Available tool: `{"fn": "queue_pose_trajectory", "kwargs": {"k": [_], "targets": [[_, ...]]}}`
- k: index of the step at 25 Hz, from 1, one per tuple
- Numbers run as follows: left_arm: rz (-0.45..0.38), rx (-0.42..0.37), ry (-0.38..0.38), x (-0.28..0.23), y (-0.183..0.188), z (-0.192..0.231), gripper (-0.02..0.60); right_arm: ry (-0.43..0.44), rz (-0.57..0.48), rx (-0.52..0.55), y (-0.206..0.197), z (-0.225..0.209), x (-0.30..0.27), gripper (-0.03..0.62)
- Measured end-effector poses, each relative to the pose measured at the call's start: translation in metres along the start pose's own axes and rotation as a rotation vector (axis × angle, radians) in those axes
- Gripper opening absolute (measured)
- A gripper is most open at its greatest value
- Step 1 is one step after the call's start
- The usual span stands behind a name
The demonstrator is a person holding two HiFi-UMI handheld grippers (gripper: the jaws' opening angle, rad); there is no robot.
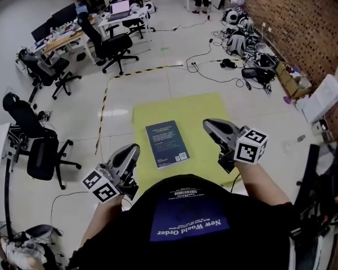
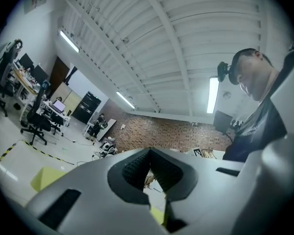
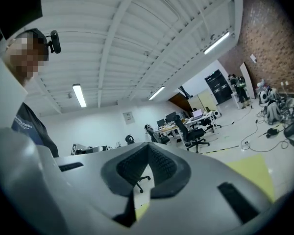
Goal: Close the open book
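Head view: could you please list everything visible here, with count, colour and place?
mat: one, yellow, on the floor, centre
book: one, dark blue, closed, on the mat
tape line: one, black-yellow, floor left of mat
office chairs: several, black, left side by desks
cables and bags: many, mostly black, along brick wall, upper right
left gripper: one, grey, shut, empty, lower left
right gripper: one, grey, shut, empty, right of book

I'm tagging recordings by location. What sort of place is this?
Probably an open-plan office or robotics lab: desks with monitors, wheeled office chairs, and cables strewn beside a brick wall.
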State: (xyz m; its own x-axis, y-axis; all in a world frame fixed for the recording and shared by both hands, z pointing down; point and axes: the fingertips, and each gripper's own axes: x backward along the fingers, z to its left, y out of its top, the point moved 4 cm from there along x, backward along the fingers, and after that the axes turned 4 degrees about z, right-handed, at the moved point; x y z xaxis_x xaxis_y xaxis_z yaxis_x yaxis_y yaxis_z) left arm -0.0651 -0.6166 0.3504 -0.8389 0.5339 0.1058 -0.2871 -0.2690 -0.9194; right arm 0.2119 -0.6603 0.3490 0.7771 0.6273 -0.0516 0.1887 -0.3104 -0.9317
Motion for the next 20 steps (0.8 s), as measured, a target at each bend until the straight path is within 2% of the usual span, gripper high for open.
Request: {"fn": "queue_pose_trajectory", "kwargs": {"k": [5,20], "targets": [[0.005,-0.001,0.010,0.002,-0.007,-0.004,0.006,-0.011,0.048,-0.051,-0.027,-0.007,-0.003,-0.014],[0.028,0.043,0.024,0.007,-0.028,-0.002,0.006,0.018,0.114,0.048,-0.035,0.003,-0.017,-0.014]]}}
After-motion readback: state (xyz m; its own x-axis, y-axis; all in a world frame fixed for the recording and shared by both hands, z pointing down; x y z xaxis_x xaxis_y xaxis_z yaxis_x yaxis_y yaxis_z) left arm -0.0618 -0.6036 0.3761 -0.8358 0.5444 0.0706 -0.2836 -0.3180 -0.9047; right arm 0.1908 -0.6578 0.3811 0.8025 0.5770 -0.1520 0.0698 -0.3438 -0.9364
